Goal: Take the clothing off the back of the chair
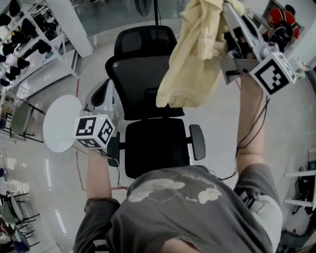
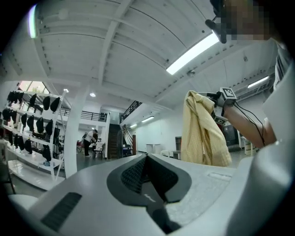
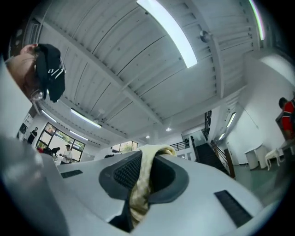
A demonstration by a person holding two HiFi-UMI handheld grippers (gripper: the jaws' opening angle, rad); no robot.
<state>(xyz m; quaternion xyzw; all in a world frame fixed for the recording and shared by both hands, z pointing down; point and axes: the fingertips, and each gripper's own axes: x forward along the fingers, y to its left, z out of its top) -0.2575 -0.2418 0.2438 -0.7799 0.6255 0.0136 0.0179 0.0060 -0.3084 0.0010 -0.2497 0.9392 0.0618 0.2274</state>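
Observation:
In the head view a pale yellow garment (image 1: 192,64) hangs in the air above and to the right of the black office chair (image 1: 153,94), free of the chair's back. My right gripper (image 1: 228,9) is raised high and shut on the garment's top; in its own view a fold of yellow cloth (image 3: 140,184) is pinched between the pads of this gripper (image 3: 145,161). My left gripper (image 1: 109,94) is beside the chair's left armrest. In its own view this gripper (image 2: 146,161) is shut with nothing in it, and the garment (image 2: 203,133) hangs off to the right.
A round white table (image 1: 61,123) stands left of the chair. White shelves with dark items (image 1: 24,44) line the far left, with a white column (image 1: 69,24) behind. A person in red (image 1: 281,22) is at the top right. Cables trail on the floor.

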